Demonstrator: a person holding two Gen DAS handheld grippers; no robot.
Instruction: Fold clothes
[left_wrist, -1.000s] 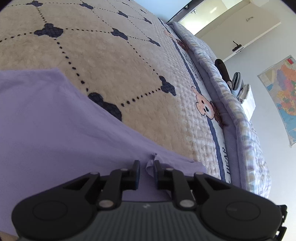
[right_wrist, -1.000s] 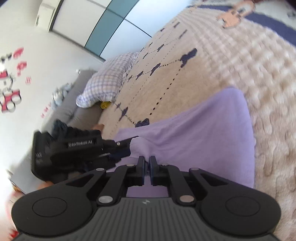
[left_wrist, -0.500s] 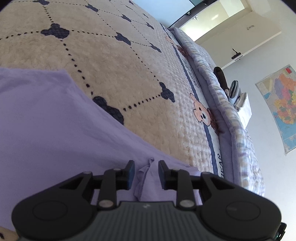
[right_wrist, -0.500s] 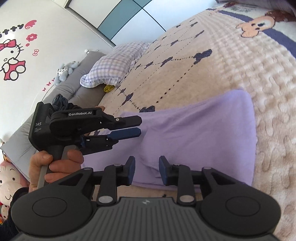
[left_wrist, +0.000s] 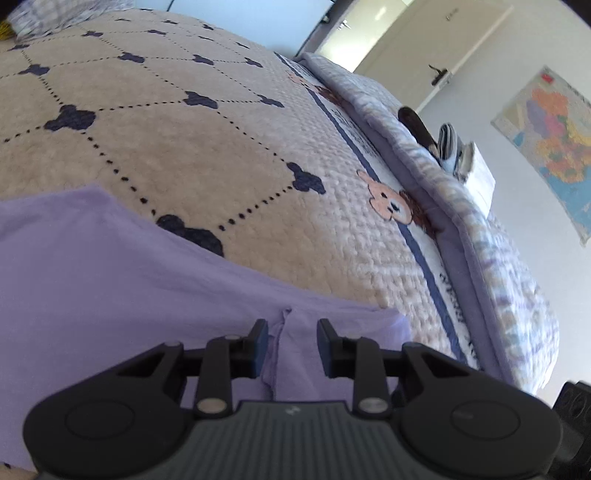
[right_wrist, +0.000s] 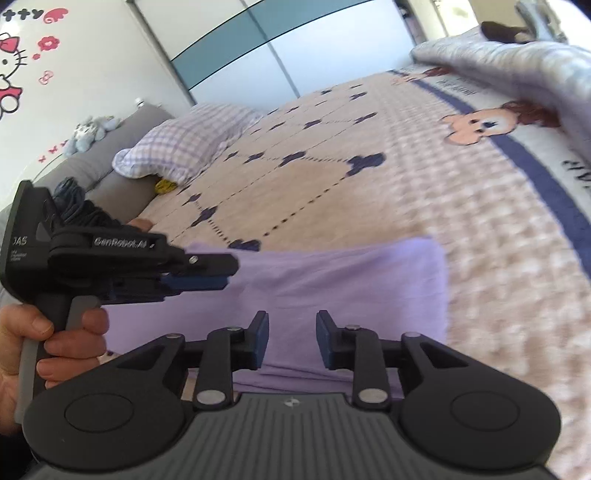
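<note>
My left gripper has its jaws parted, a small raised crease of the lilac garment standing between the pads untouched; my right gripper is likewise parted over the same cloth, clamping nothing; the garment lies flat on the beige quilt with dark clover marks; beyond it I see a checked pillow and a wall map

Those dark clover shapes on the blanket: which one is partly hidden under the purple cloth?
The dark clover shape at the cloth's upper edge; the purple cloth overlaps its lower side, while the others lie fully uncovered on the blanket.
</note>
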